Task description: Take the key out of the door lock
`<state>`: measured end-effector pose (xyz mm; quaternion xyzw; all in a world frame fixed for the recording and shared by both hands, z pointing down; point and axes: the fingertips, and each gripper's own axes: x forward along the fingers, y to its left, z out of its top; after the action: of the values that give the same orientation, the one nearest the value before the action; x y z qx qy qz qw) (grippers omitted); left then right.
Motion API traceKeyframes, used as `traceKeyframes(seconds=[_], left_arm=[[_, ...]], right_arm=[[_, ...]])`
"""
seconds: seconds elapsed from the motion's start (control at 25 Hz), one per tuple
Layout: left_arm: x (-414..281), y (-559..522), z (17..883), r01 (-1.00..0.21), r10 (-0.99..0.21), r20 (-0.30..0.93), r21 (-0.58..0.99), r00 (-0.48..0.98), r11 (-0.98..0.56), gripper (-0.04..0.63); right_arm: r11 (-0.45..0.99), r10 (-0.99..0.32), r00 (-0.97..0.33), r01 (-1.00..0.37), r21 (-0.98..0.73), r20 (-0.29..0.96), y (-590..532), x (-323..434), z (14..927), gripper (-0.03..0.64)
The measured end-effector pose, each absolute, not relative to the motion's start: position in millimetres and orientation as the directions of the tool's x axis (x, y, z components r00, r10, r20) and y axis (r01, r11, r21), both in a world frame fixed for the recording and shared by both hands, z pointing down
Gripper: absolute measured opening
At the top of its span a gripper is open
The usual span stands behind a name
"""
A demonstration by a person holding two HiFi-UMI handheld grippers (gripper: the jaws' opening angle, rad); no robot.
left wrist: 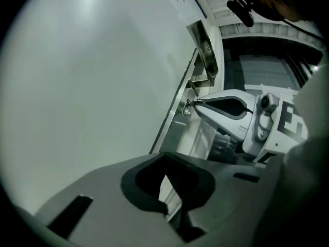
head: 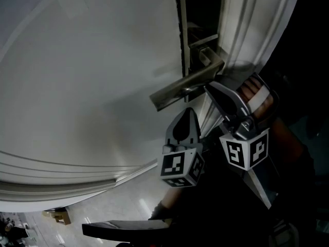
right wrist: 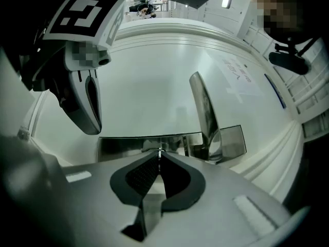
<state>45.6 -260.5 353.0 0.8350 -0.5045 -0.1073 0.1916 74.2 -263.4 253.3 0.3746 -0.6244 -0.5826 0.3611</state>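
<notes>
The key (right wrist: 160, 150) is hard to make out, just a thin metal sliver poking out of the lock plate (right wrist: 128, 147) by the door (head: 92, 76) edge. It's pinched in the right tool (left wrist: 195, 103), whose jaws are closed on it. The handle (head: 187, 86) blocks the lock in the head view. The left tool (head: 187, 112) sits just beside the right one, jaws together and empty.

Shiny metal handle (head: 185, 86) and lock plate (right wrist: 123, 147) on smooth matt door (head: 77, 86).
</notes>
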Motion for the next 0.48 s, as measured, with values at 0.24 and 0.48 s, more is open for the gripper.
traceKeyframes(seconds=[0.24,0.48], left_arm=[[46.2,-261.0,353.5,-0.797,-0.881,0.01,0.432,0.473,-0.422,0.0],[47.5,-259.4,353.9,-0.791,-0.877,0.018,0.442,0.479,-0.423,0.0]], right_arm=[[0.043,-0.895,-0.446,-0.046,0.998,0.018,-263.2,74.8,253.5,0.011],[0.059,-0.901,-0.434,-0.065,0.996,0.025,-263.6,74.9,252.9,0.011]])
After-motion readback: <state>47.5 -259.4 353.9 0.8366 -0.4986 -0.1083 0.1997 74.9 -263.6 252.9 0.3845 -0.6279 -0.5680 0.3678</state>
